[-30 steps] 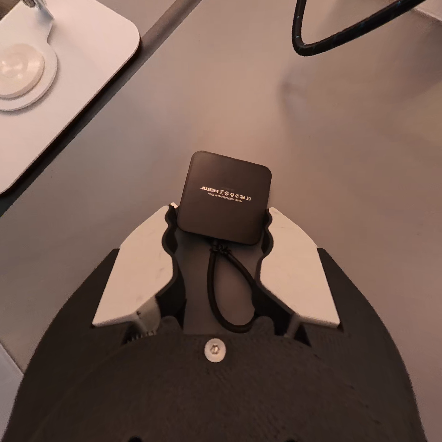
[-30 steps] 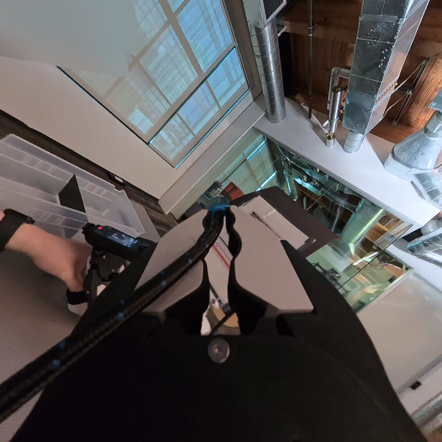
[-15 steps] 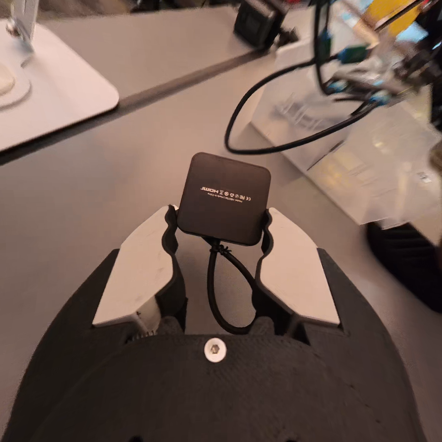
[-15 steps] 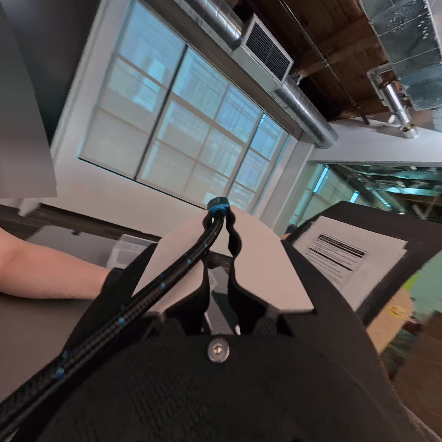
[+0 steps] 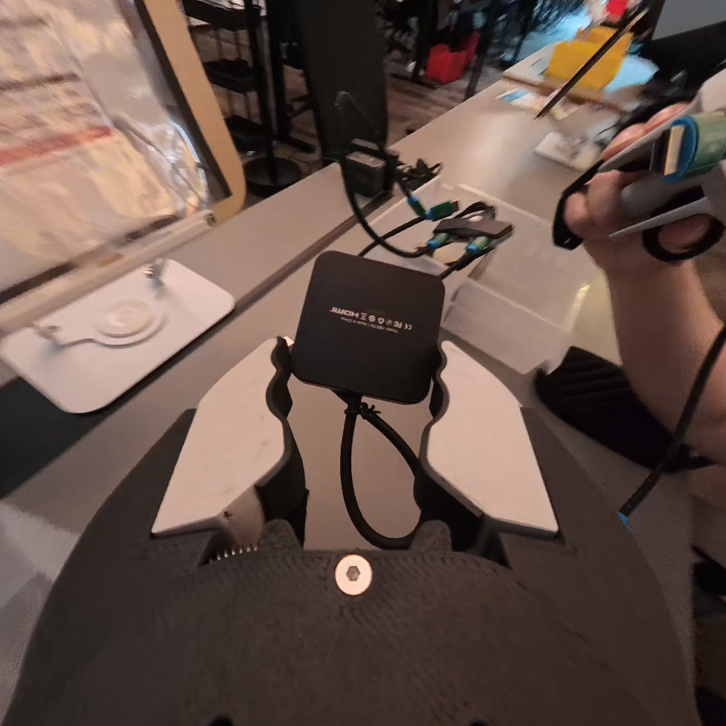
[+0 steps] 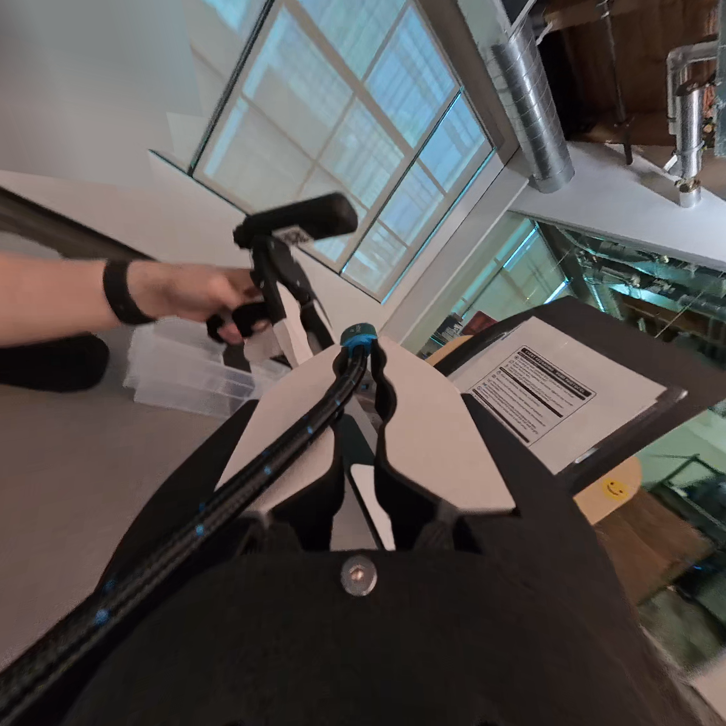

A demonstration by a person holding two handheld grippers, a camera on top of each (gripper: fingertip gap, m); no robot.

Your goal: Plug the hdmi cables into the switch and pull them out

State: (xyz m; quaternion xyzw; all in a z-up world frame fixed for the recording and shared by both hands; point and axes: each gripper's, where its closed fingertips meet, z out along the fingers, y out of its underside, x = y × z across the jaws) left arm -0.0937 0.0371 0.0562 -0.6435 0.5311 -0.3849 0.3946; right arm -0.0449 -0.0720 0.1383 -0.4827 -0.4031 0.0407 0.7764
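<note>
My left gripper (image 5: 361, 347) is shut on a flat black square HDMI switch (image 5: 369, 326) and holds it above the grey table (image 5: 251, 251). The switch's short black lead (image 5: 355, 471) loops back between the fingers. My right gripper (image 6: 358, 349) is shut on an HDMI cable (image 6: 275, 451), black braid with blue flecks, gripped at its blue and green plug (image 6: 357, 334). In the left wrist view that plug (image 5: 691, 149) shows at the upper right, metal tip pointing left, apart from the switch. The left gripper (image 6: 290, 298) shows in the right wrist view, at the left.
A clear plastic bin (image 5: 522, 283) behind the switch holds another black switch (image 5: 475, 228) and several green and blue HDMI plugs (image 5: 440, 210). A white stand base (image 5: 118, 330) lies at the left. A person's forearm (image 5: 660, 353) is at the right.
The left gripper has tilted up and lifted the switch off the table, bringing the bin and the right gripper into view. The right gripper has swung round, still holding the cable.
</note>
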